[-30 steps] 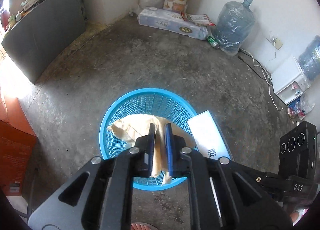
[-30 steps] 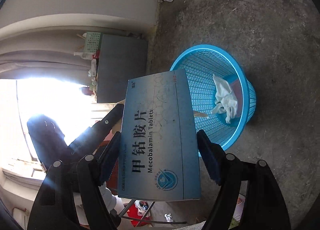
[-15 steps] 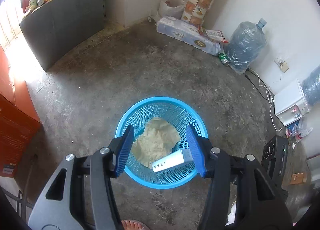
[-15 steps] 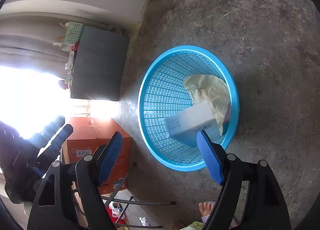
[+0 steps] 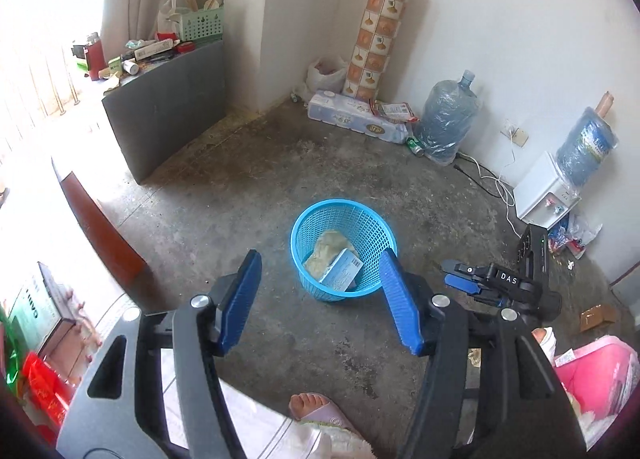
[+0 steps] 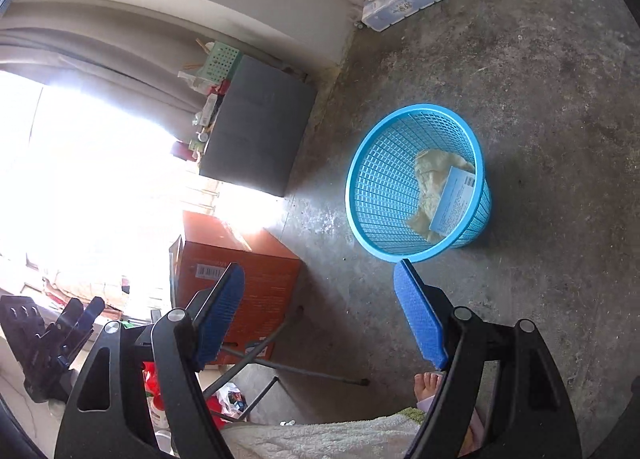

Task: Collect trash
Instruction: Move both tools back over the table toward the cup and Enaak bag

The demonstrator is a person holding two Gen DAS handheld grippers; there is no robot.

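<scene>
A blue mesh basket [image 5: 344, 204] [image 6: 416, 108] stands on the concrete floor. Inside it lie a crumpled tan paper [image 5: 326, 247] [image 6: 430, 171] and a pale blue medicine box [image 5: 342, 269] [image 6: 454, 199] leaning on the paper. My left gripper [image 5: 320, 255] hangs high above and nearer than the basket. Its jaws are opening and nothing is between them. My right gripper [image 6: 319, 267] is open and empty, off to the near left of the basket. It also shows in the left wrist view, the right gripper [image 5: 472, 284] beside the basket.
A grey cabinet [image 5: 168, 111] and an orange carton [image 6: 240, 279] stand to the left. Toilet-paper pack [image 5: 352, 119], water bottle [image 5: 446, 123] and dispenser [image 5: 540, 195] line the far wall. A pink tub [image 5: 600, 371] and a person's foot [image 5: 316, 407] are close by.
The left gripper let go of the tan paper and the right let go of the box; both now lie in the basket. Both grippers rose and drew back, the left jaws spreading wider.
</scene>
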